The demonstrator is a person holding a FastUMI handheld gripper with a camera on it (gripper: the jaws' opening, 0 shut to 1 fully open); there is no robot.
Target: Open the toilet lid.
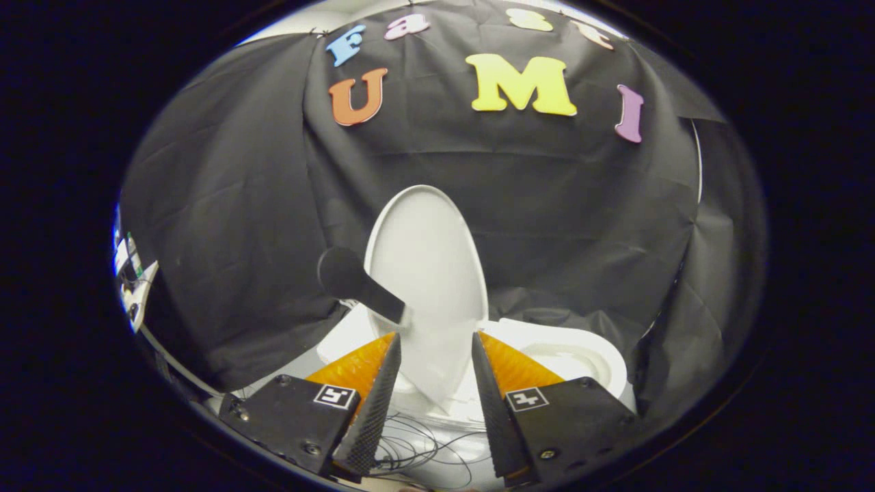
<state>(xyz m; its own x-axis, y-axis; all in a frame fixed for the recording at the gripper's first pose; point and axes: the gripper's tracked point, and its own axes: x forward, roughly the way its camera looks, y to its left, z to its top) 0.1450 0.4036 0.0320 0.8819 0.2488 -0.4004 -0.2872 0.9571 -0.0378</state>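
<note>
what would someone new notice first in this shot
The white toilet lid stands raised, almost upright, rising from between the fingers of the gripper, which are spread apart with the lid's lower edge in the gap. A dark handle juts out from the lid's side, and the open toilet bowl shows just beyond the fingers.

Camera on hand-held gripper (436, 348), facing forward, close to raised toilet lid (427, 273)

Thin dark cables (417, 444) lie in loose loops low on the white floor, and some cluttered equipment (133, 280) stands off past the black cloth's (225, 225) edge.
</note>
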